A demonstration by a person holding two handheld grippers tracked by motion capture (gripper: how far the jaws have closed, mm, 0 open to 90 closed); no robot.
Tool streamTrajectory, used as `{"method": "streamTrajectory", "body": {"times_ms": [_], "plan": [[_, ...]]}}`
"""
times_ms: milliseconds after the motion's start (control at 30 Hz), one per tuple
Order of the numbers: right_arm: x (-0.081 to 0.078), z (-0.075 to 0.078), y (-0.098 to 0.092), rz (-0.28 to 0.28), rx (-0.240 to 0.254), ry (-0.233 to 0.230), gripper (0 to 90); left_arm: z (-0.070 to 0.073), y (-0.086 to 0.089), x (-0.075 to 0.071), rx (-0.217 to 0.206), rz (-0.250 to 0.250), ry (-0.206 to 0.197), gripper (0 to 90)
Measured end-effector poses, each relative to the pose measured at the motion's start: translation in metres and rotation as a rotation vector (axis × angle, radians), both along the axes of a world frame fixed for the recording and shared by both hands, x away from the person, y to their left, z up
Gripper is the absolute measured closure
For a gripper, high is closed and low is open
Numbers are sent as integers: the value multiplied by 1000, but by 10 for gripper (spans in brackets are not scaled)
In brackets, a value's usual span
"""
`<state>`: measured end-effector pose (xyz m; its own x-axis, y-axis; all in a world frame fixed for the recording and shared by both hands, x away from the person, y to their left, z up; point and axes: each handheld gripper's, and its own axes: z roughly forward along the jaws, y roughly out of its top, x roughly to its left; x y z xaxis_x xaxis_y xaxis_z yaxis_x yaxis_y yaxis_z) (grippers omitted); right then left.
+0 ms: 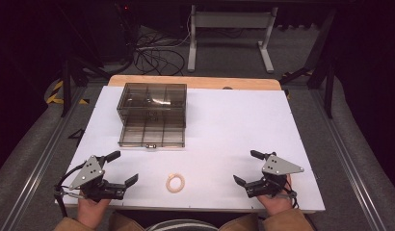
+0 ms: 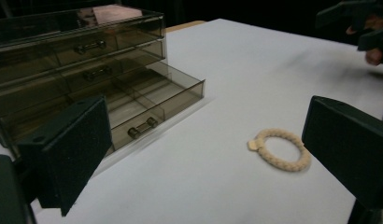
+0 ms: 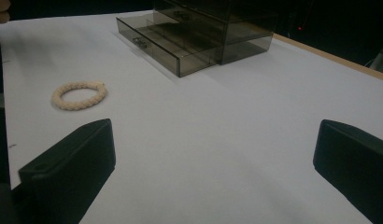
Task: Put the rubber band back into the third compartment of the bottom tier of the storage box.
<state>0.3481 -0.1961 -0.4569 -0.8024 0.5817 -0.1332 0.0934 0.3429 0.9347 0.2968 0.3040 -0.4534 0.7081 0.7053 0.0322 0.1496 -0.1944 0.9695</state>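
Bracelet [image 1: 175,183] lies flat on white surface [image 1: 234,125], lower centre of frame, between both claws. Left claw [image 1: 122,168] and right claw [image 1: 243,167] both gape wide, empty. Drawer box [image 1: 152,114] upper left, bottom drawer [image 1: 152,136] pulled out. Risk: thin braid may slide away under a shallow pinch.

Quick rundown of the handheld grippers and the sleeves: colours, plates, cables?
Both the left gripper and the right gripper are black, with two blocky flat-faced jaws. Each carries a grey three-cornered plate on top, dotted with small holes, and trails a thin black cable at the hand. The sleeves are tan-brown.
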Motion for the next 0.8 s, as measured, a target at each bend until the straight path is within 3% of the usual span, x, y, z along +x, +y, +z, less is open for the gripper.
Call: {"method": "streamTrajectory", "body": {"times_ms": [67, 167, 400, 567, 800], "plan": [[0, 0, 0, -2, 5, 0, 0, 0, 1, 0, -20, 2, 6, 24], [0, -1, 0, 7, 0, 7, 0, 0, 2, 1, -18, 11, 11, 25], [0, -2, 2, 13, -7, 19, 0, 0, -2, 1, 23, 21, -9, 25], [0, -3, 3, 19, -10, 25, 0, 1, -1, 2, 0, 18, 3, 25], [0, -3, 3, 21, -6, 27, 0, 2, -3, 3, 2, 10, 12, 28]]}}
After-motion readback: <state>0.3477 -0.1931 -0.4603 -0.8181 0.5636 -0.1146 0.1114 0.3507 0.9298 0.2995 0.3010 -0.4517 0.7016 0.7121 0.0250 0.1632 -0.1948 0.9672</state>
